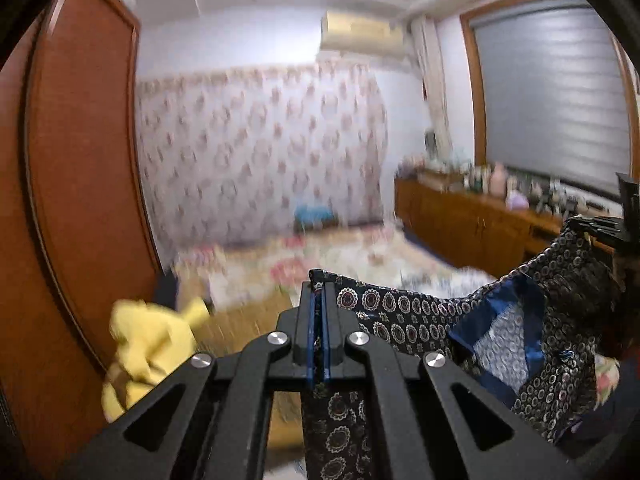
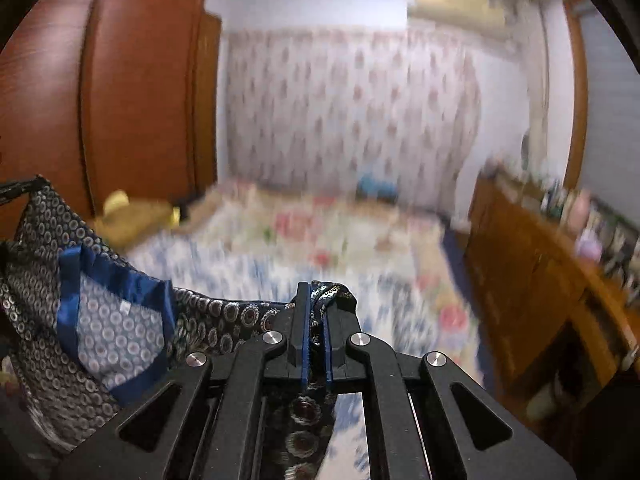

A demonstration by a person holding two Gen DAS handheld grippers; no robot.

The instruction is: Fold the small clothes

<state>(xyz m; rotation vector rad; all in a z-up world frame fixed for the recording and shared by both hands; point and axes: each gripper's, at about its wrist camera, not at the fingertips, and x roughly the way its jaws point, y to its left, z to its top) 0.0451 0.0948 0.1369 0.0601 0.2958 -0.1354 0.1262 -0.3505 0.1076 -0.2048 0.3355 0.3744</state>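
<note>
A dark navy garment with a white circle print and blue satin trim (image 1: 404, 312) hangs in the air between my two grippers. My left gripper (image 1: 319, 292) is shut on one top corner of it. My right gripper (image 2: 317, 300) is shut on the other top corner; the garment (image 2: 108, 320) sags to its left. The right gripper also shows at the right edge of the left wrist view (image 1: 600, 228). The left gripper's tip shows at the left edge of the right wrist view (image 2: 20, 188). The cloth's lower part is hidden below the grippers.
A bed with a floral cover (image 2: 320, 240) lies below and ahead. A yellow garment (image 1: 148, 344) lies at its left, by a brown wardrobe (image 1: 80, 160). A low wooden cabinet with bottles on top (image 1: 480, 216) runs along the right, under a window blind (image 1: 552, 92).
</note>
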